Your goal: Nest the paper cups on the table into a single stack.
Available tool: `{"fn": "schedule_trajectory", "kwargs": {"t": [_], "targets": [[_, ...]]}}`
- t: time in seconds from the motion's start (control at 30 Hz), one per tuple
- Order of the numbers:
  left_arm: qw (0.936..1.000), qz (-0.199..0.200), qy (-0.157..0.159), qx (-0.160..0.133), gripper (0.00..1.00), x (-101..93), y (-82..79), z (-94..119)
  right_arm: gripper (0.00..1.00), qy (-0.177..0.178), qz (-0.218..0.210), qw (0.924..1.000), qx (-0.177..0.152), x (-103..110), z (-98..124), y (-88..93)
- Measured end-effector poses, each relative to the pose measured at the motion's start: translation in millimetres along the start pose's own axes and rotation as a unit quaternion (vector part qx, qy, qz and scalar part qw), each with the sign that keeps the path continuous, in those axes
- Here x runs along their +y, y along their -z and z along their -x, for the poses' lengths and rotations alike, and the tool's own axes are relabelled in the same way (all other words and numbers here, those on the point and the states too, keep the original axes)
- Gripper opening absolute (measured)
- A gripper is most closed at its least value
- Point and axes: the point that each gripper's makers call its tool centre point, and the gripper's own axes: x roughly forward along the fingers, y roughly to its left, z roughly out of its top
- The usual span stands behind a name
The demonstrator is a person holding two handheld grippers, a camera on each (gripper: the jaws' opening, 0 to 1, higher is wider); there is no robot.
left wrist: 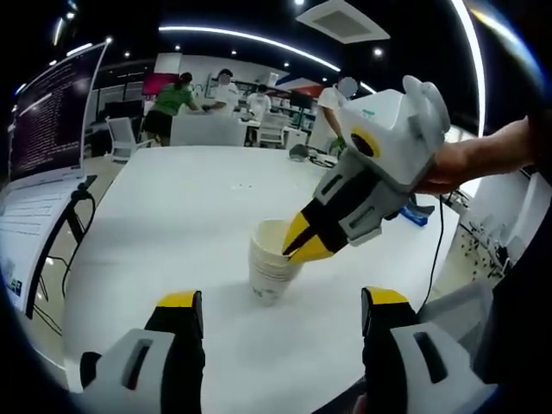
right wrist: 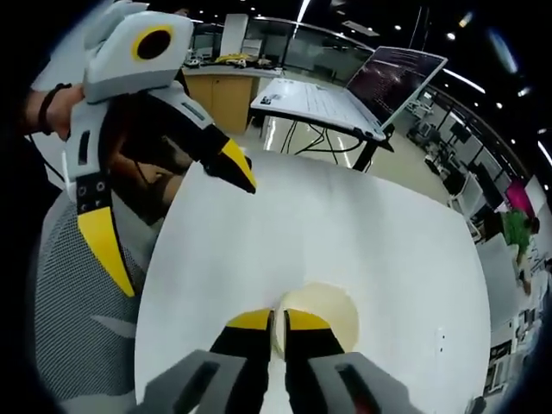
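Left gripper view: a stack of paper cups (left wrist: 272,263) stands on the white tabletop (left wrist: 190,216). The right gripper (left wrist: 297,246) pinches the rim of the top cup, fingers almost shut. The left gripper (left wrist: 285,310) waits just in front, fingers wide apart and holding nothing. No loose cups are seen, so the stacking looks nearly done. A big screen (left wrist: 52,112) and chairs stand far off.

Right gripper view: the right gripper (right wrist: 278,323) squeezes the cup rim (right wrist: 332,315). The left gripper (right wrist: 181,216) hangs nearby, fingers spread. Nothing blocks the way.
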Motion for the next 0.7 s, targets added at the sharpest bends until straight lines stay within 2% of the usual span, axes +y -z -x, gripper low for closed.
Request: {"fn": "schedule_trajectory", "kwargs": {"t": [0.13, 0.47, 0.6, 0.7], "targets": [[1.0, -0.003, 0.002, 0.004, 0.73, 0.1, 1.3, 0.4, 0.05, 0.004, -0.005, 1.0, -0.004, 1.6, 2.4, -0.6], [0.9992, -0.032, 0.012, 0.021, 0.75, 3.9, 0.9, -5.9, 0.28, 0.02, -0.01, 0.9992, -0.033, -4.2, 20.0, 4.7], [0.9966, -0.065, 0.023, 0.046, 0.77, 8.4, 8.2, -13.0, 0.35, 0.027, -0.023, 0.9986, -0.038, -5.7, 27.6, 15.2], [0.993, -0.093, 0.033, 0.065, 0.79, 10.5, 10.3, -17.3, 0.41, 0.038, -0.048, 0.9968, -0.05, -9.2, 32.1, 23.8]]}}
